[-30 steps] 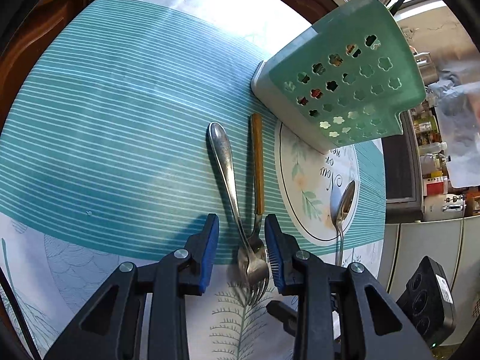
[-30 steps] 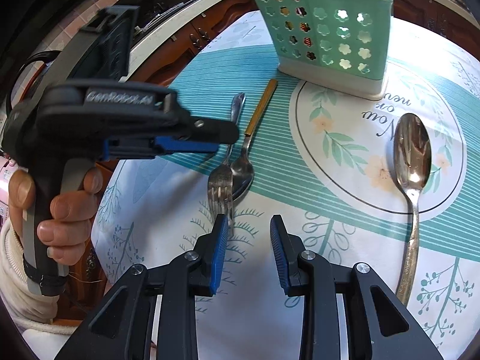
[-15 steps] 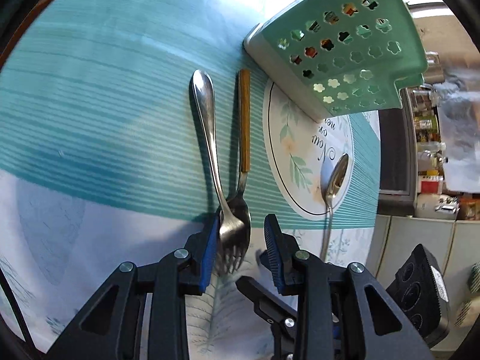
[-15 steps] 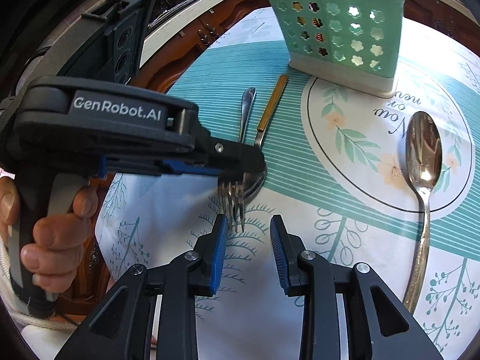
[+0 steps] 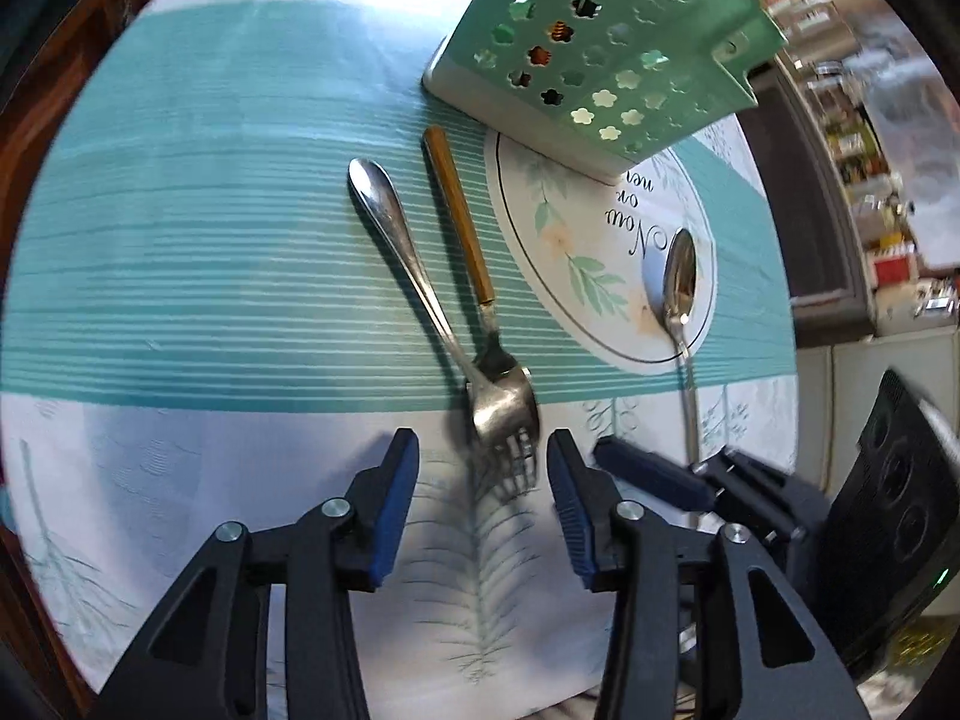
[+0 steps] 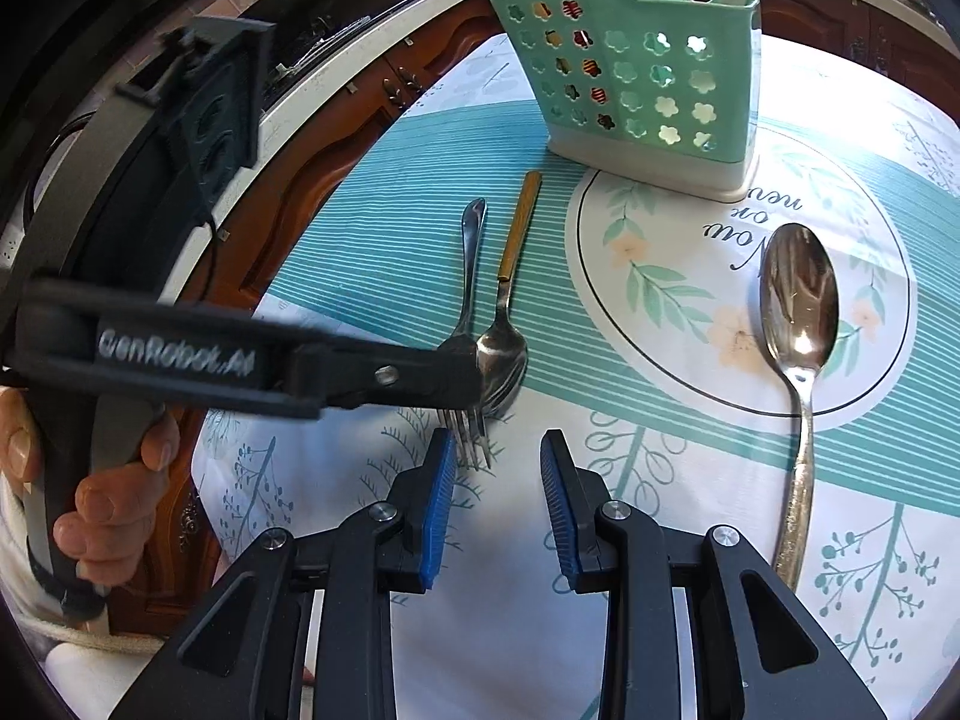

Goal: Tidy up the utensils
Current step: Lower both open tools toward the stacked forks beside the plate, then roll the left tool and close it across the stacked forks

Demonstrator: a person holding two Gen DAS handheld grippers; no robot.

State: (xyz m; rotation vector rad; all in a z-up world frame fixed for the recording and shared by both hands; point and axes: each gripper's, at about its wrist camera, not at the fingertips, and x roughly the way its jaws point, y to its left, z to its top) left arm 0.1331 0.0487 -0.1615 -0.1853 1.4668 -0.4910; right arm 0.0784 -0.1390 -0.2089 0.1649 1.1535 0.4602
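While our left gripper hangs over the fork, its jaws have just been opening, with the tines between them and the pads clear of the metal.

We note the fork lying on the patterned tablecloth, its head crossing the bowl of a wooden-handled spoon, both handles running toward the mint-green utensil caddy, which stands upright on the cloth's round printed motif. We see a large steel spoon lying well apart on that motif, bowl up. Our right gripper hovers near the tines, jaws spread, nothing between them. A person's hand grips the left tool's handle.
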